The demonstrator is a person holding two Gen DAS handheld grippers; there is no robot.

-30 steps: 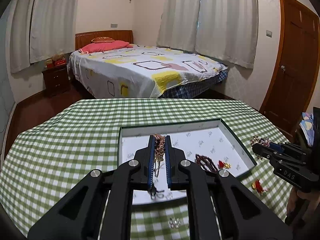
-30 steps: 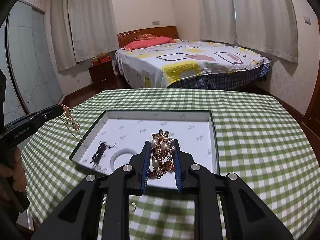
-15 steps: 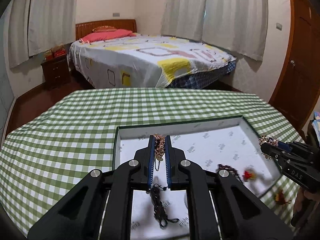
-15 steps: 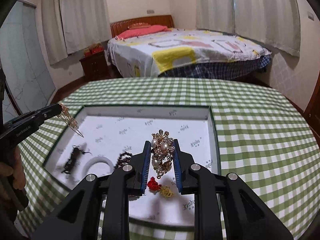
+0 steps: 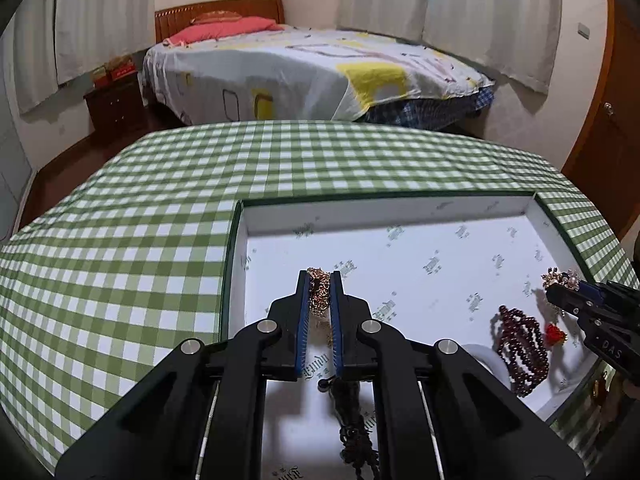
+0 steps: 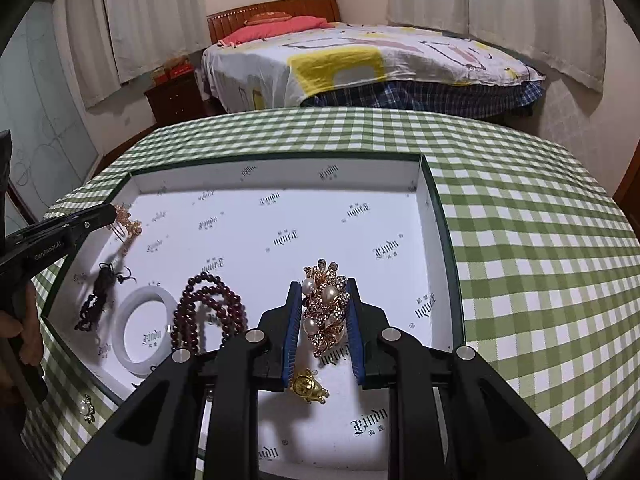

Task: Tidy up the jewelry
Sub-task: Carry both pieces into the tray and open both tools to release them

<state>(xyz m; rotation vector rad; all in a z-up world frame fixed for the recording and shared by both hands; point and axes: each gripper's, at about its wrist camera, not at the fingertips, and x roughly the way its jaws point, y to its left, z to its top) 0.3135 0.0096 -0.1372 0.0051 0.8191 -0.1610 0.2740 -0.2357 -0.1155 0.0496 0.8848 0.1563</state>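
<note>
The left claw (image 5: 320, 300) is seen in the left wrist view clenched on a gold chain (image 5: 319, 291), which is pinched between the blue pads and hangs over the white floor of the open box (image 5: 400, 216). Directly below the claw, a dark beaded strand (image 5: 352, 420) lies on the box floor. To the right of the claw, a dark red bead bracelet (image 5: 520, 350) and a small red charm (image 5: 554, 334) rest in the box. The right claw (image 5: 560, 286) enters at the far right, above the same box.

In the right wrist view, the right claw (image 6: 322, 312) is clenched on a gold brooch with pearls (image 6: 324, 306), held above the box floor. Just beneath the claw lies a small gold charm (image 6: 308, 390). To its left lie the dark red bead bracelet (image 6: 208, 312), a white bangle (image 6: 144, 330) and the dark beaded strand (image 6: 98, 298). The left claw (image 6: 110, 214) is seen far to the left, with the chain dangling from it. A pearl earring (image 6: 86, 408) remains outside the box on the checked worktop (image 6: 520, 240).

Two hazards are judged likely. If the chain is released above the dark strand, tangling may result. If the brooch is released directly over the gold charm, the two pieces may be stacked or scratched.
</note>
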